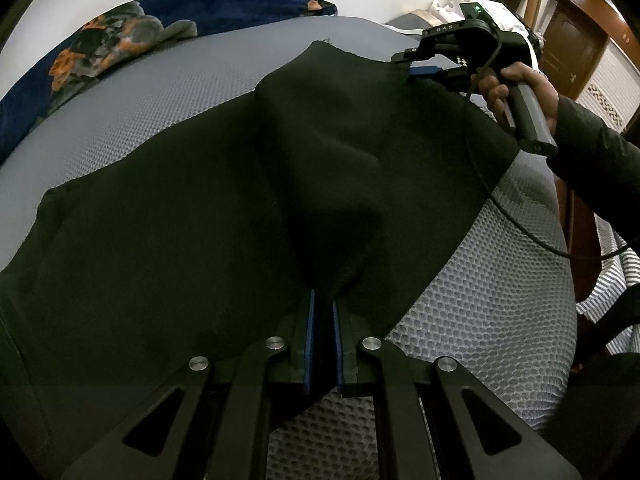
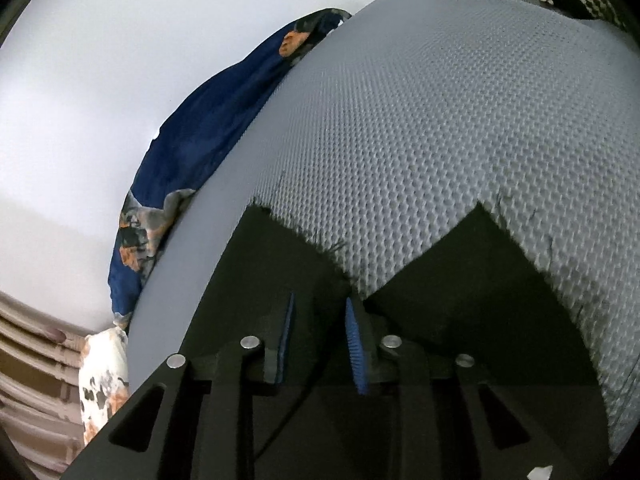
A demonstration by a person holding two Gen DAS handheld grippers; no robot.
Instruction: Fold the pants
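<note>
Black pants (image 1: 224, 200) lie spread on a grey mesh mattress (image 1: 480, 300). My left gripper (image 1: 323, 300) is shut on a bunched edge of the pants at the near side. My right gripper (image 1: 404, 65), held by a hand at the far right, is closed on the far edge of the pants. In the right wrist view the right gripper (image 2: 320, 300) pinches black cloth (image 2: 280, 256) between its blue pads, with frayed hem ends on either side over the mattress (image 2: 440, 120).
A dark blue floral blanket (image 1: 120, 40) lies along the far left edge of the bed against a white wall; it also shows in the right wrist view (image 2: 192, 140). A wooden door (image 1: 576, 48) and striped cloth (image 1: 616, 268) are at the right.
</note>
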